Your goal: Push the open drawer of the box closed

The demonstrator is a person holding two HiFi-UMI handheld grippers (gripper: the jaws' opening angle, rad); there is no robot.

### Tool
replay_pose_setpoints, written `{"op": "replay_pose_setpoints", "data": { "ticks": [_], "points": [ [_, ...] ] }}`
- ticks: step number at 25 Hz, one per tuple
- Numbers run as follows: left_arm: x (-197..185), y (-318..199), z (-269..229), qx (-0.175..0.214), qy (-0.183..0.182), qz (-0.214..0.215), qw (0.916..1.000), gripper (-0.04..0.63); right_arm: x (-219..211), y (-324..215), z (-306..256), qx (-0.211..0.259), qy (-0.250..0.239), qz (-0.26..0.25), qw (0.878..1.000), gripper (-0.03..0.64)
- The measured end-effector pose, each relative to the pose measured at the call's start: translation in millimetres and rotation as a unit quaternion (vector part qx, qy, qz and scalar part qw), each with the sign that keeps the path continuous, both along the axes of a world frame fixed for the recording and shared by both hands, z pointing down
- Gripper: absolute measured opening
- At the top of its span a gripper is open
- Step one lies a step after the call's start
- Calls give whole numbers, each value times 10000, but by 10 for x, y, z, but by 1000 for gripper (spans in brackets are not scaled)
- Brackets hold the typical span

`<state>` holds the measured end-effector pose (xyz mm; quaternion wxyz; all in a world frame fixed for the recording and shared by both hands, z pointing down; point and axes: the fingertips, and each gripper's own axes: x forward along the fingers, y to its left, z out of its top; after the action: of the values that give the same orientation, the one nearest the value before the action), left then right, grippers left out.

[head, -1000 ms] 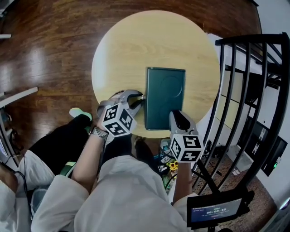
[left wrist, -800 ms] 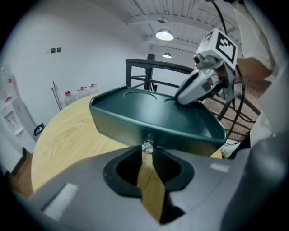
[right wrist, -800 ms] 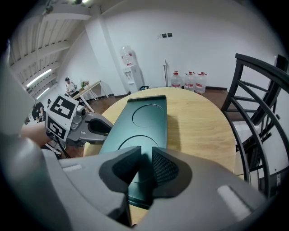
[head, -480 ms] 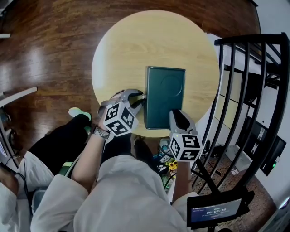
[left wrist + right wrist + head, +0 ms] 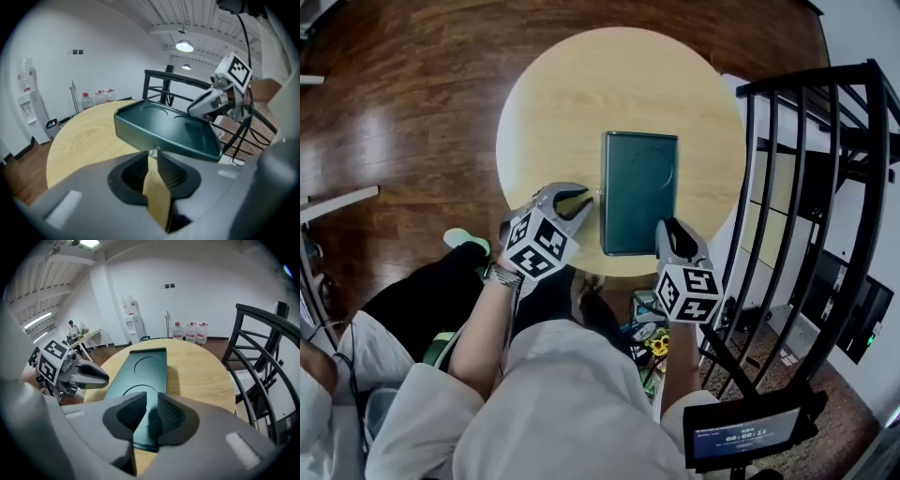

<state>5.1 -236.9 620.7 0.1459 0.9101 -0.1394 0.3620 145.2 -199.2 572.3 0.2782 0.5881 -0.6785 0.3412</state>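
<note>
1. The dark green box (image 5: 639, 192) lies flat on the round table (image 5: 572, 112), with its near end close to the table's edge. I see no drawer sticking out, and the left side looks flush (so the push seems about done).
2. The left claw (image 5: 589, 198) sits at that left side. Its jaws are drawn in on the small silver knob (image 5: 153, 152), pinching it as far as I can judge.
3. The right claw (image 5: 673, 230) hovers at the box's near end, its jaws a narrow slit apart with nothing between them. I can't tell whether it touches the box.
4. A harder sideways shove could slide the whole box over the smooth wood toward the railing (image 5: 806, 169), since nothing clearly braces it.
5. If the left claw backs off without releasing the knob, the drawer would likely come out again.
</note>
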Motion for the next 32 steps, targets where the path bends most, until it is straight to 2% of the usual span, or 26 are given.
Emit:
{"op": "replay_pose_setpoints", "data": {
  "ticks": [5, 8, 10, 14, 17, 24, 27, 32],
  "points": [
    [76, -60, -303, 158, 248, -334, 9990, 31, 93, 23, -208, 227, 3, -8, 9997, 77],
    [96, -49, -474, 361, 362, -414, 9978, 20, 82, 24, -338, 441, 0, -81, 9990, 13],
    [71, -41, -597, 535, 456, -515, 9962, 8, 48, 42, -407, 592, 12, -127, 9982, 3],
    [23, -112, -964, 1033, 817, -840, 9877, 8, 21, 34, -579, 974, 10, -166, 9951, 3],
    [-17, -113, -1196, 1268, 1056, -1139, 9797, 8, -1, 28, -739, 1267, -47, -278, 9915, 3],
    [108, 79, -1574, 1534, 1261, -1371, 9704, 8, 71, -4, -1282, 2131, -289, -570, 9749, 3],
    [155, 187, -1773, 1626, 1319, -1418, 9675, 8, 97, 58, -1554, 2404, -283, -665, 9680, 3],
    [127, 346, -2036, 2029, 1390, -1426, 9587, 8, 20, 223, -1784, 2729, -172, -880, 9579, 3]
  ]
}}
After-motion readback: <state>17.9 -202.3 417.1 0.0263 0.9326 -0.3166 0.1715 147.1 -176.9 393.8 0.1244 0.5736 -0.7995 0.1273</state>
